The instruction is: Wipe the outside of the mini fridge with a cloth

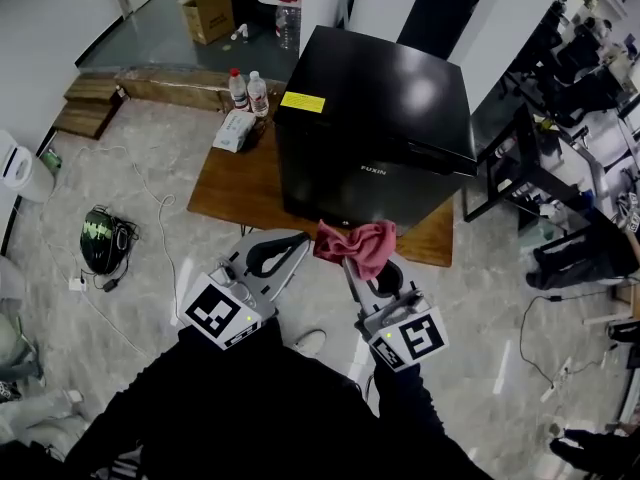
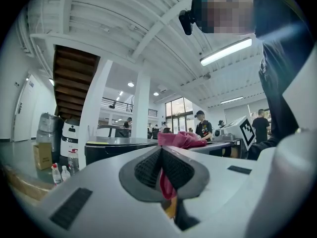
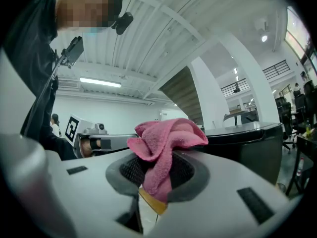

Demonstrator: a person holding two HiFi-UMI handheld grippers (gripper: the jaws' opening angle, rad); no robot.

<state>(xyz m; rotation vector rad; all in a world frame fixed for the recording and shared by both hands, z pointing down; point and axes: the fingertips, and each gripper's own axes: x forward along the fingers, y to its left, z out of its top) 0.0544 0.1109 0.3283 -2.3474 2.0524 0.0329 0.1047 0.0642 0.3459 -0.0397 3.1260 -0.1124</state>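
The black mini fridge (image 1: 380, 118) stands on a low wooden table (image 1: 232, 183), with a yellow label on its top. My right gripper (image 1: 350, 265) is shut on a crumpled pink cloth (image 1: 357, 244), held just in front of the fridge's lower front face. In the right gripper view the cloth (image 3: 166, 143) bunches out above the pads (image 3: 184, 171), and the fridge (image 3: 247, 138) lies to the right. My left gripper (image 1: 298, 238) is beside it on the left, shut and holding nothing. In the left gripper view its pads (image 2: 148, 167) meet, with the cloth (image 2: 181, 139) beyond them.
Two water bottles (image 1: 248, 92) and a tissue pack (image 1: 235, 130) sit at the table's back left. A helmet (image 1: 100, 238) and cables lie on the floor at the left. A cardboard box (image 1: 208, 13) stands behind. A black desk frame (image 1: 520, 168) is to the right.
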